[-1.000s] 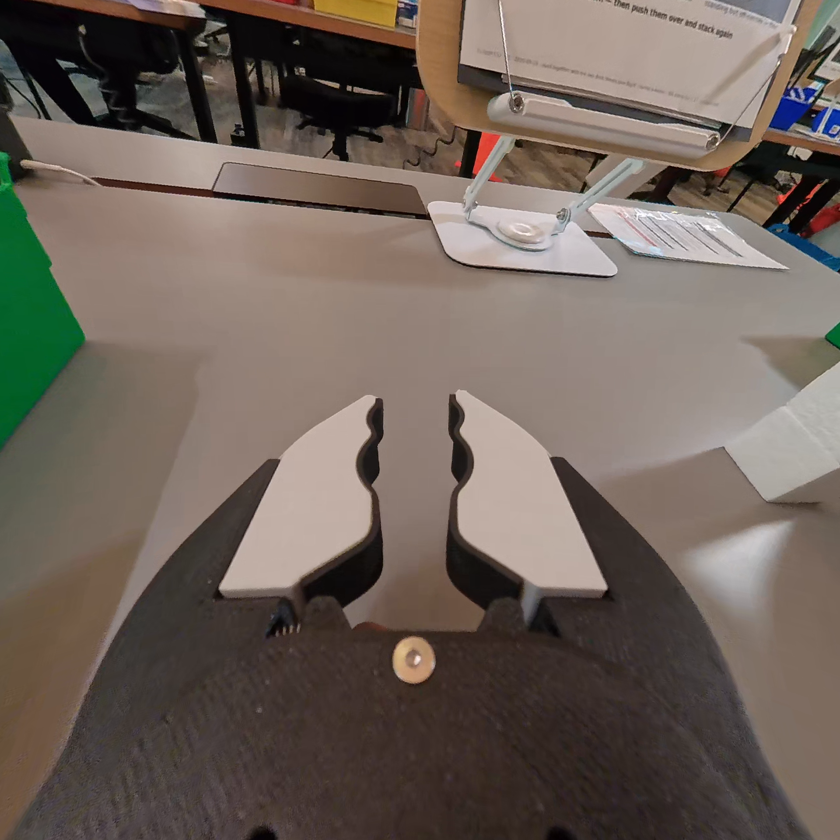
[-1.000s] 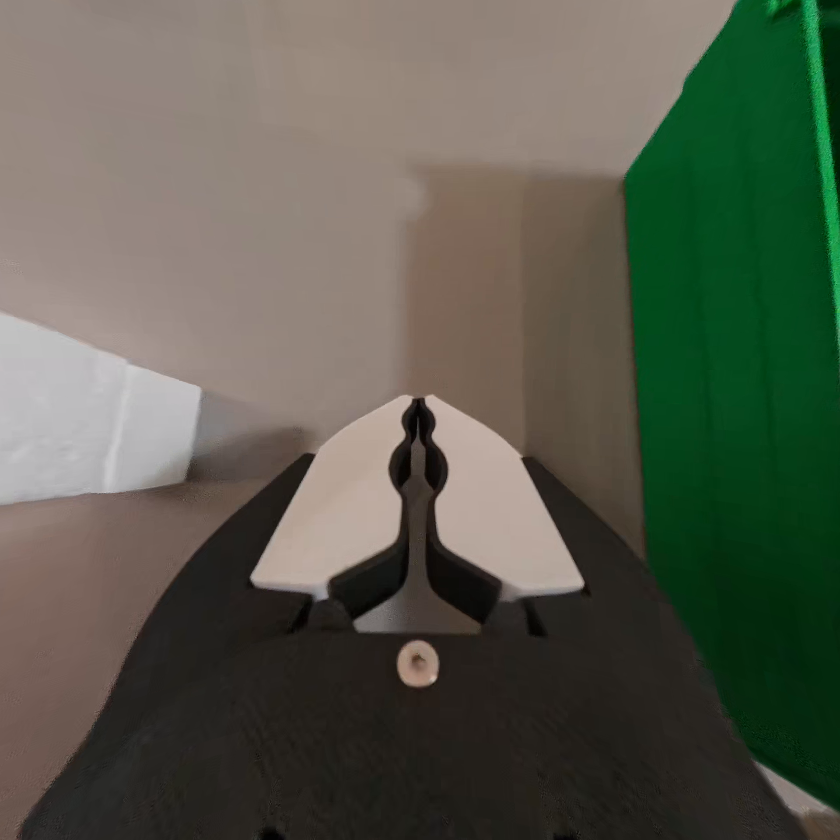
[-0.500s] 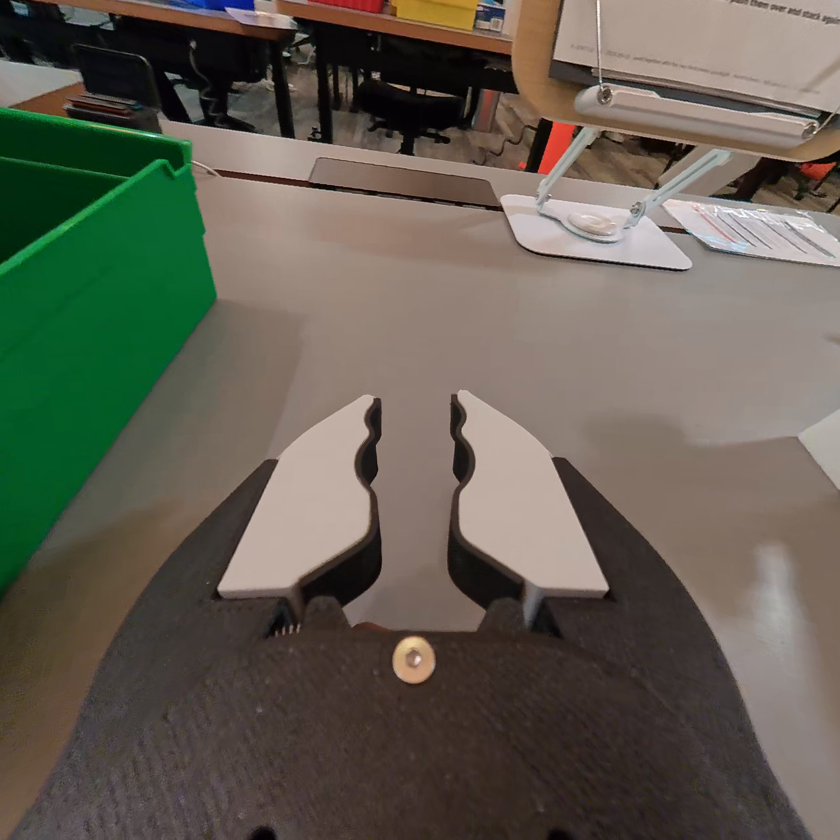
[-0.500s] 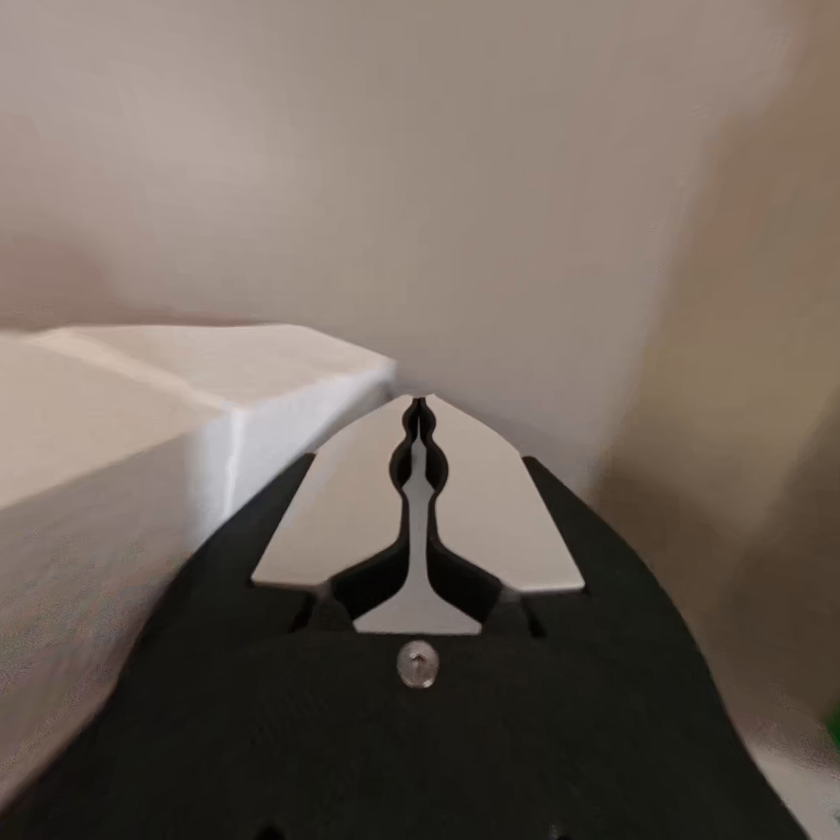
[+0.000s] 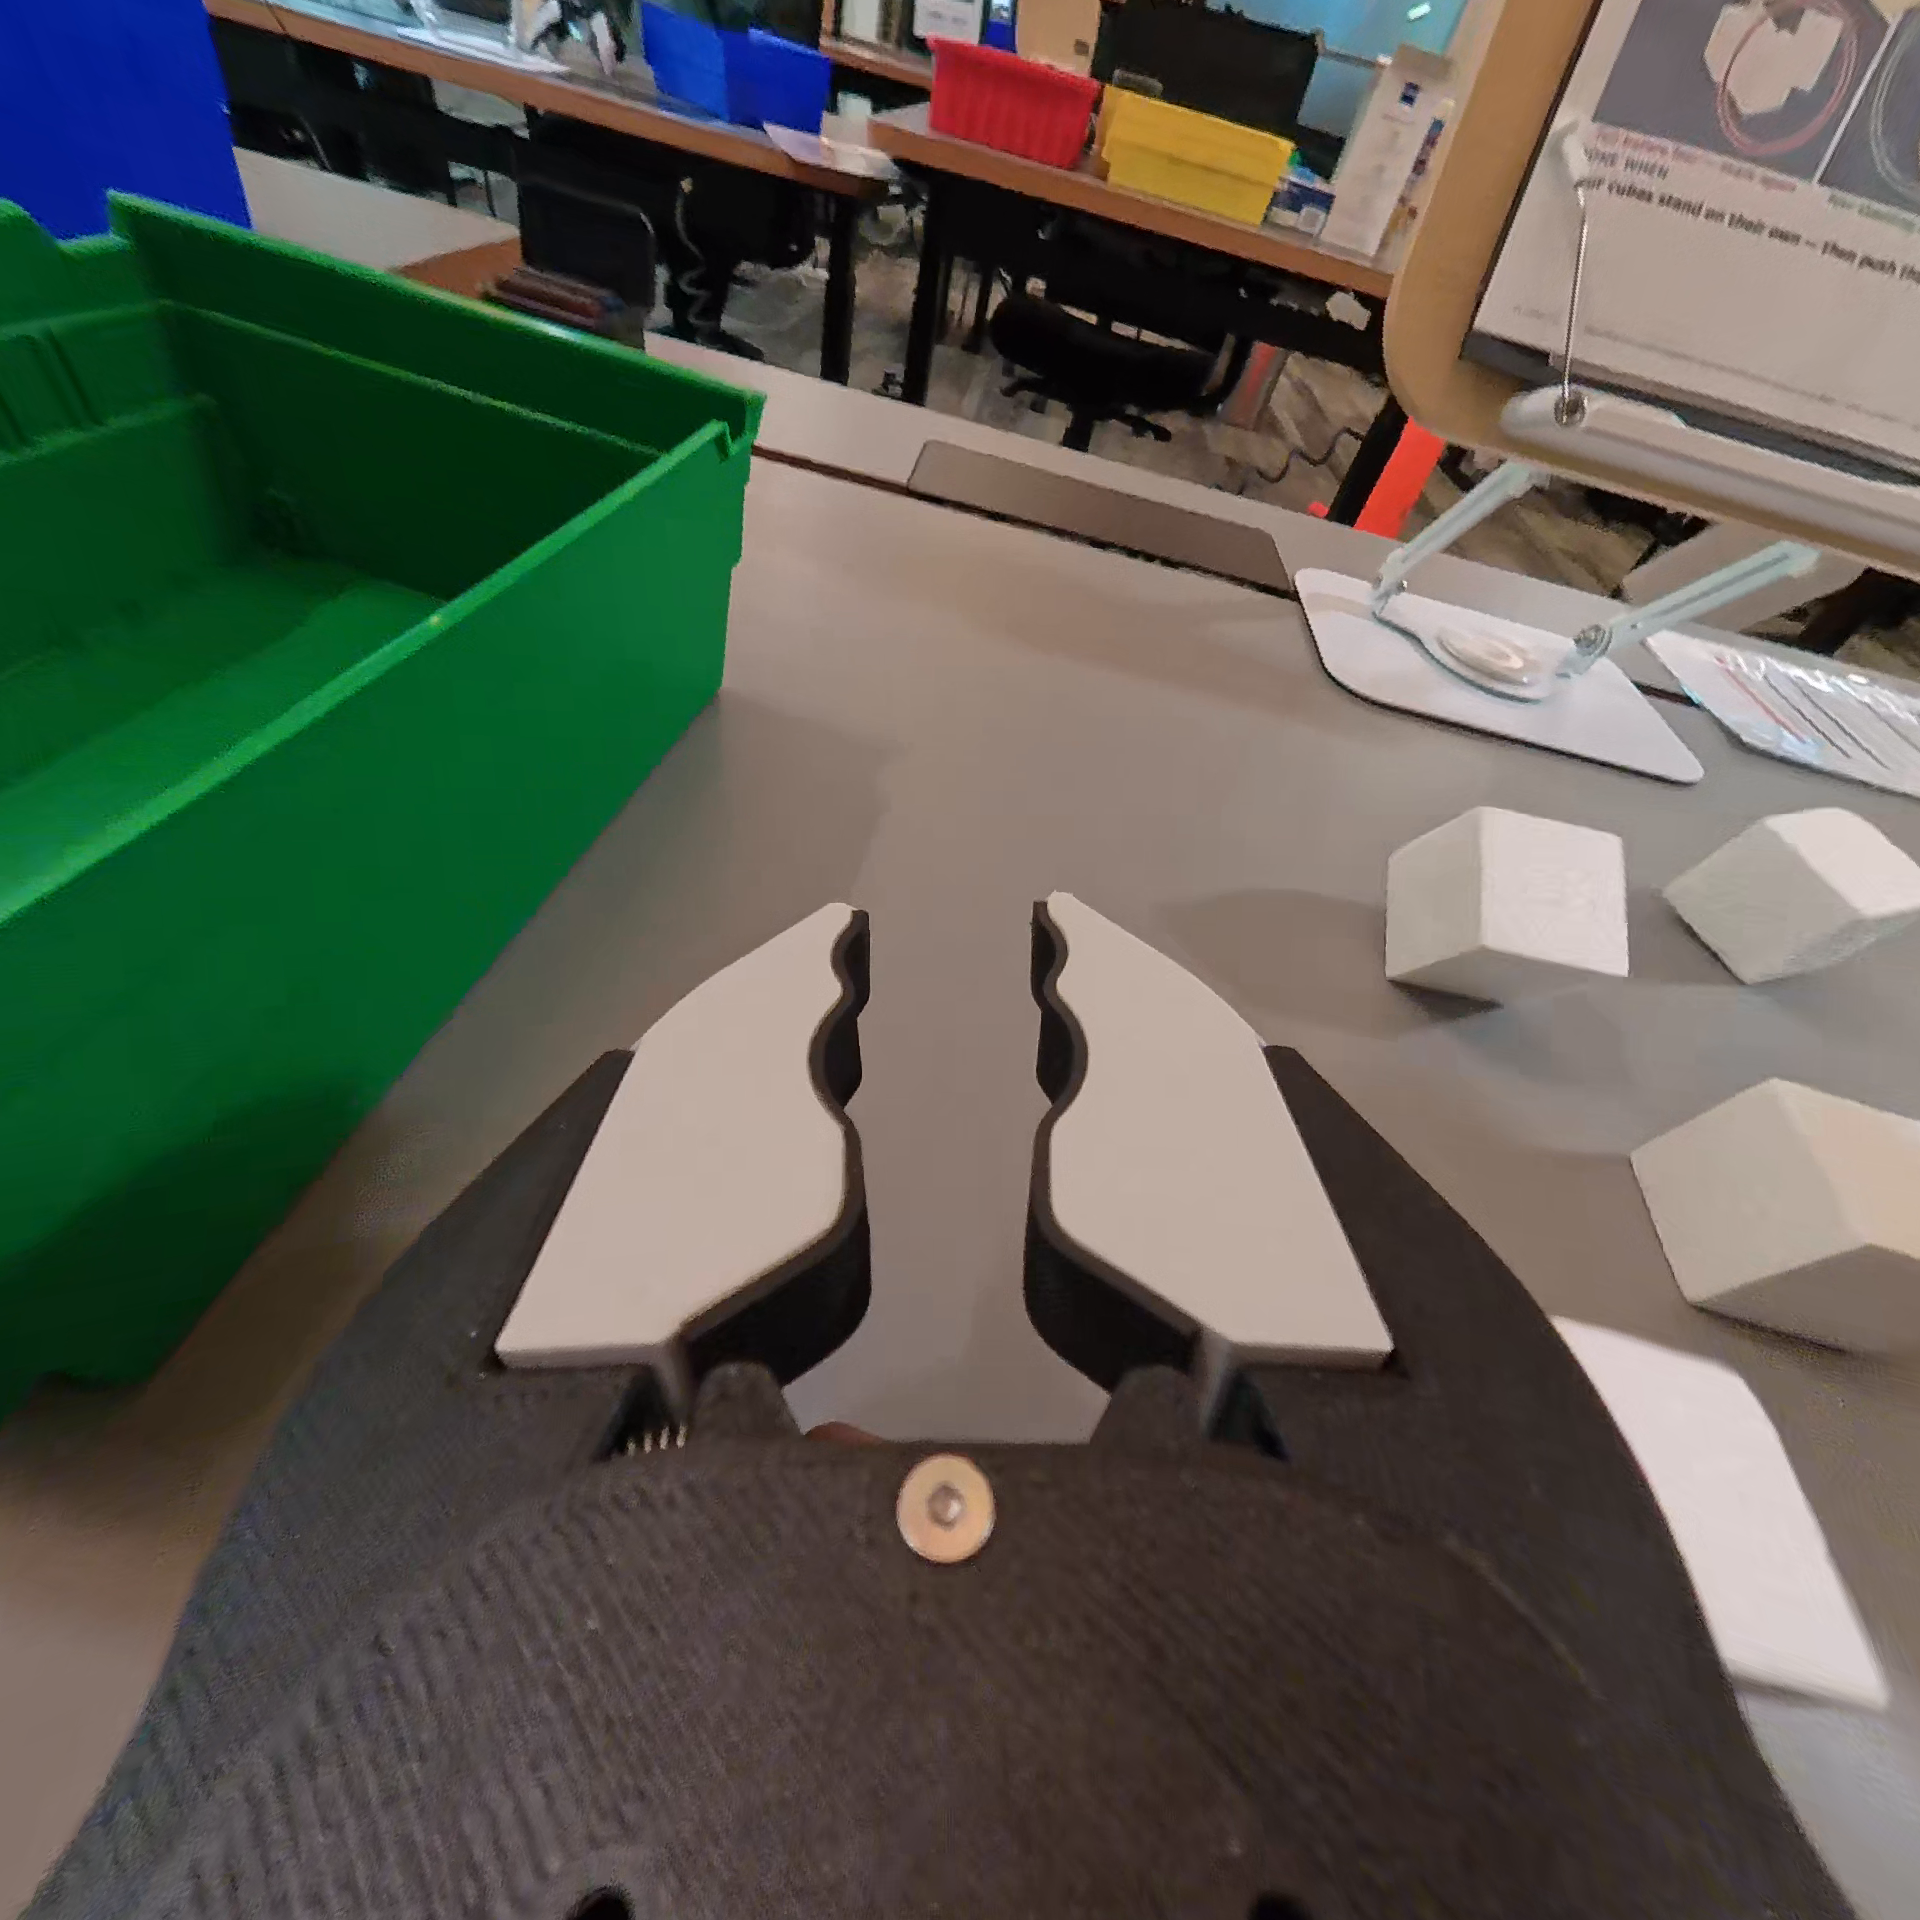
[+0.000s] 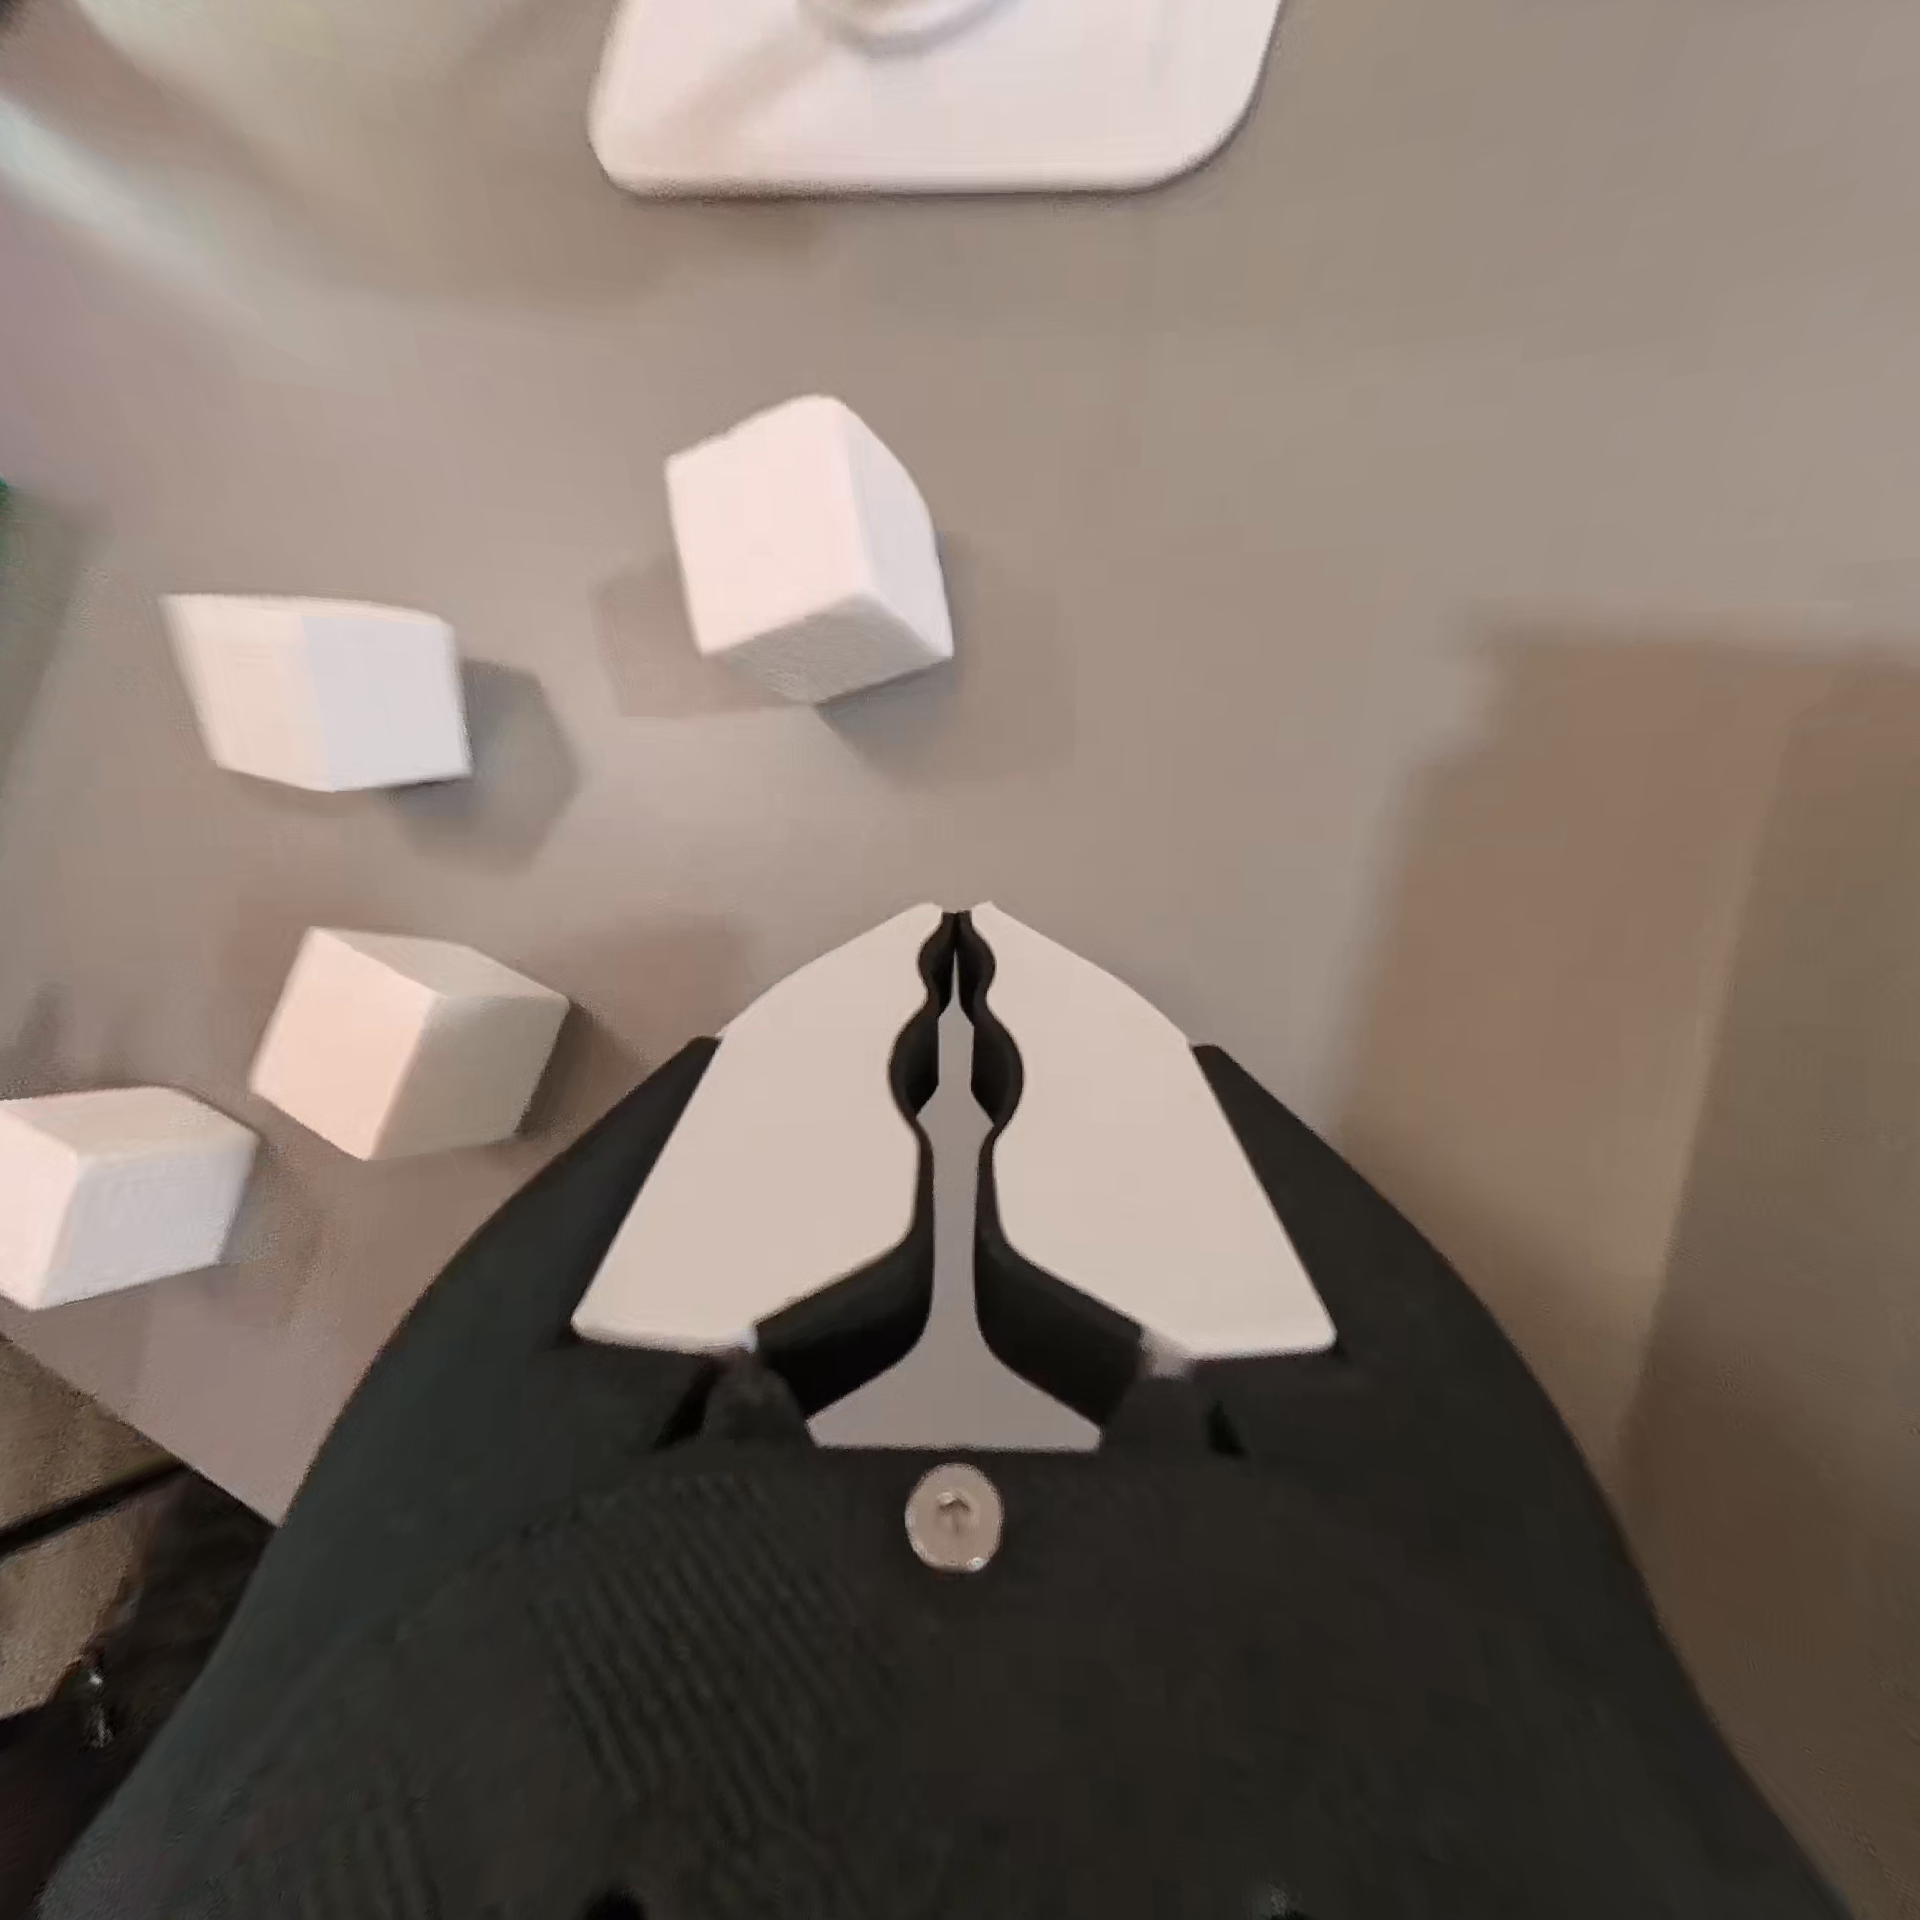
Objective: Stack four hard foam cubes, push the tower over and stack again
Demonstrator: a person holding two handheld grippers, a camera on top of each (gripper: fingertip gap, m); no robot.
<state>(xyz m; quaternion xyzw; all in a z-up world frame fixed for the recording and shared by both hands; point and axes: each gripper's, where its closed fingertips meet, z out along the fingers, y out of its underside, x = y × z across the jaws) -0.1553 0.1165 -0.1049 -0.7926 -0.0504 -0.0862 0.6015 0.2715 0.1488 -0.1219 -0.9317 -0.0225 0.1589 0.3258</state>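
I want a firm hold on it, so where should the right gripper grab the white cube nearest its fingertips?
Across two opposite flat side faces of the white cube, coming down from above. It lies apart from the other cubes, so both sides look reachable. The right gripper is shut and must open first.

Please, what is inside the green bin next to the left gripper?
The visible part of the green bin shows only its bare ribbed floor. Its near wall hides the closest strip, and the rest runs out of frame.

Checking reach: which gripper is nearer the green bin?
Left. The left gripper, open, hovers over the table just beside the green bin. The right gripper, shut, hangs over the white blocks; no bin shows clearly in its view.
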